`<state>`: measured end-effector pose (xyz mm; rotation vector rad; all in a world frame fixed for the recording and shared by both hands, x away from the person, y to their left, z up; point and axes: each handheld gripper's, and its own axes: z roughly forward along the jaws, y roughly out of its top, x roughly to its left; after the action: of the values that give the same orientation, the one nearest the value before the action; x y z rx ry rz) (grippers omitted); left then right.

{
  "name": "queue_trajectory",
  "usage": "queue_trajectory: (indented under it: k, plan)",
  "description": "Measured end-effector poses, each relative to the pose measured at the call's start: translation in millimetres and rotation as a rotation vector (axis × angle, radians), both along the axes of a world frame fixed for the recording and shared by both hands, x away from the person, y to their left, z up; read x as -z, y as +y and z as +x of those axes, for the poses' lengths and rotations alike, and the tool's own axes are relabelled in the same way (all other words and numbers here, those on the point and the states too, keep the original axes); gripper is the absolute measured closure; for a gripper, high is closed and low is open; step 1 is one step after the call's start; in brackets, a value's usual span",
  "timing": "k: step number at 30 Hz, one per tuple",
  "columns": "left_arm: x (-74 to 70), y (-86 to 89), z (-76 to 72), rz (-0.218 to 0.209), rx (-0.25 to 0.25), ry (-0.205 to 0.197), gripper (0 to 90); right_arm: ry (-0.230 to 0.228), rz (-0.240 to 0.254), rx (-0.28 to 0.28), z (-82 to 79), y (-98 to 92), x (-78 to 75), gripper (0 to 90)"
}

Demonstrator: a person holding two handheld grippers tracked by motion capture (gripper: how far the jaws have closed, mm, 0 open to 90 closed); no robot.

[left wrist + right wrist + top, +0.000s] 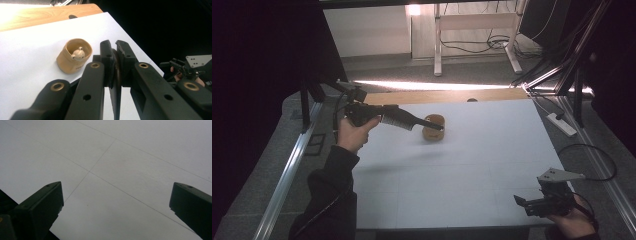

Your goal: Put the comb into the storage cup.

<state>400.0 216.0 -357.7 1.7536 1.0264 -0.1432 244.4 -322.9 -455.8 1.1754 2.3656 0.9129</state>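
Reaching toward the tan cup (433, 127) at the upper middle of the high view, we hold the left tool (438, 126) with its jaws pressed together around a thin dark disc-like piece that we cannot identify. In the left gripper view the cup (73, 55) sits left of centre on the white bench (30, 62), lying tipped toward the camera so its mouth shows, with a small bear figure (78, 54) inside. The tool's tips stand just right of the cup; from above they overlap it, so we cannot tell whether they touch.

We judge the step in hand to be the approach to the cup, with no grasp made. The next move would call for parting the jaws, swinging them left onto the cup's wall or rim, and closing gently, since a tipped cup may roll away.

Our right tool (523, 203) waits at the lower right of the high view, over bare bench (125, 157), its jaws wide apart and holding nothing.
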Motion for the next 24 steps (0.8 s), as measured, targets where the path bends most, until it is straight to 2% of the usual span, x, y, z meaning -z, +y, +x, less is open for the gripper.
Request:
queue_trajectory:
  k: [17,24]
  plan:
    - [-8.6,4.2,11.3,0.023,-0.03,-0.003,83.5,0.005,-0.007,-0.005,0.2,0.6,0.3,0.0]
    - [-14.6,4.5,16.9,0.048,-0.046,-0.01,83.4,0.006,-0.008,-0.007,0.3,0.7,0.4,0.0]
